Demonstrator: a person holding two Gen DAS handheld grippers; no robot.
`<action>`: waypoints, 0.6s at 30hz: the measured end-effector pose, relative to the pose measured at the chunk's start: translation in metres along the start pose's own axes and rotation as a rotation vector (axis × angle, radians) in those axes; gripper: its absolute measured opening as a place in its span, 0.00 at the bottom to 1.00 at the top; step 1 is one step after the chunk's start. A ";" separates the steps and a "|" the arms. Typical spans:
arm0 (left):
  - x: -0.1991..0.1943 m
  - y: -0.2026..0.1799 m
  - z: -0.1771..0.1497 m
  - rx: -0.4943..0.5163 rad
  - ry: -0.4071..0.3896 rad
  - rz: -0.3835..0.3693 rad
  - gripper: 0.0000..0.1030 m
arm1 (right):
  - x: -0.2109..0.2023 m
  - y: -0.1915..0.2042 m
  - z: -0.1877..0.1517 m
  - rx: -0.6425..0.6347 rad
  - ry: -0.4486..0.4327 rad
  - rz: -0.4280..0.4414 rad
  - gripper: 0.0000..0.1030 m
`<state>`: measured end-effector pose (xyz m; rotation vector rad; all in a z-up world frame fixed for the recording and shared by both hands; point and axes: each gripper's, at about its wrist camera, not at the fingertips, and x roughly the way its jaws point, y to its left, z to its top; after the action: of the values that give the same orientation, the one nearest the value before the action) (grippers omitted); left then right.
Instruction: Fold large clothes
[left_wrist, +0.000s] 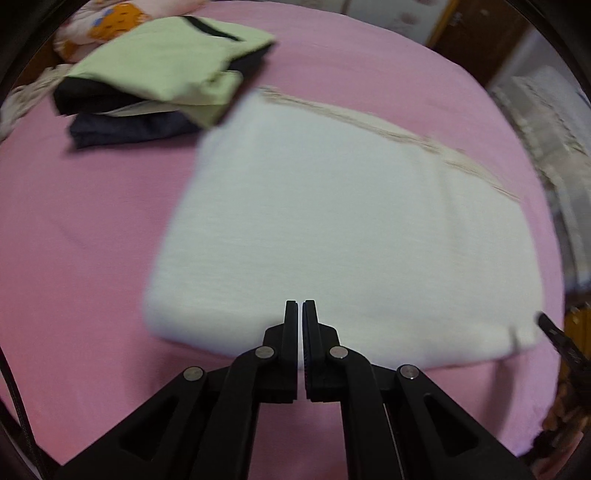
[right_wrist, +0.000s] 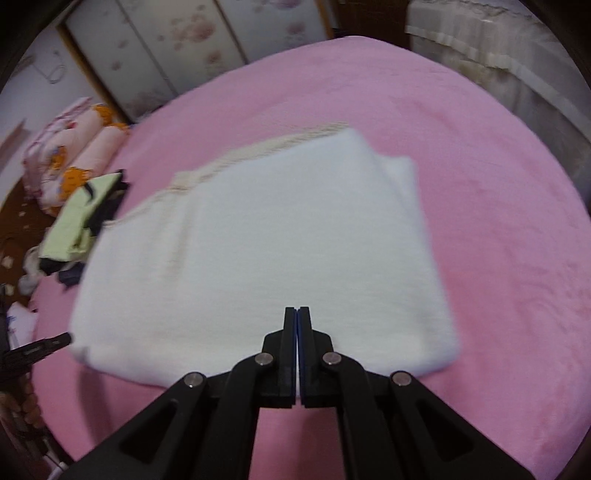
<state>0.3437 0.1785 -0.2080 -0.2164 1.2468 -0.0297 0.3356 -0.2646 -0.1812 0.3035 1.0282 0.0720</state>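
Observation:
A white garment (left_wrist: 332, 221) with a beige knitted trim along its far edge lies folded into a flat rectangle on the pink bed (left_wrist: 74, 221). My left gripper (left_wrist: 300, 303) hovers over its near edge, jaws shut, nothing between them. In the right wrist view the same garment (right_wrist: 258, 240) spreads out below my right gripper (right_wrist: 297, 308), also shut and holding nothing. Each gripper's black tip shows at the edge of the other's view, beside a near corner of the garment. Both pictures are blurred by motion.
A stack of folded clothes (left_wrist: 166, 62), light green over dark pieces, sits at the bed's far left (right_wrist: 81, 214). Pink printed pillows (right_wrist: 74, 155) lie beyond it. A flowered wardrobe (right_wrist: 166, 48) and white lace-covered furniture (right_wrist: 498, 55) stand past the bed (right_wrist: 498, 221).

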 end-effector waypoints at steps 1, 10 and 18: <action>0.001 -0.014 0.000 0.019 0.013 -0.027 0.01 | 0.003 0.010 0.000 -0.007 0.003 0.038 0.00; 0.039 -0.101 -0.005 0.086 0.140 -0.217 0.01 | 0.050 0.082 -0.011 -0.047 0.108 0.253 0.00; 0.084 -0.108 0.013 0.066 0.204 -0.290 0.01 | 0.085 0.097 -0.016 -0.004 0.168 0.316 0.00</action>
<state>0.3932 0.0624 -0.2637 -0.3424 1.4063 -0.3502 0.3735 -0.1517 -0.2321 0.4603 1.1392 0.3898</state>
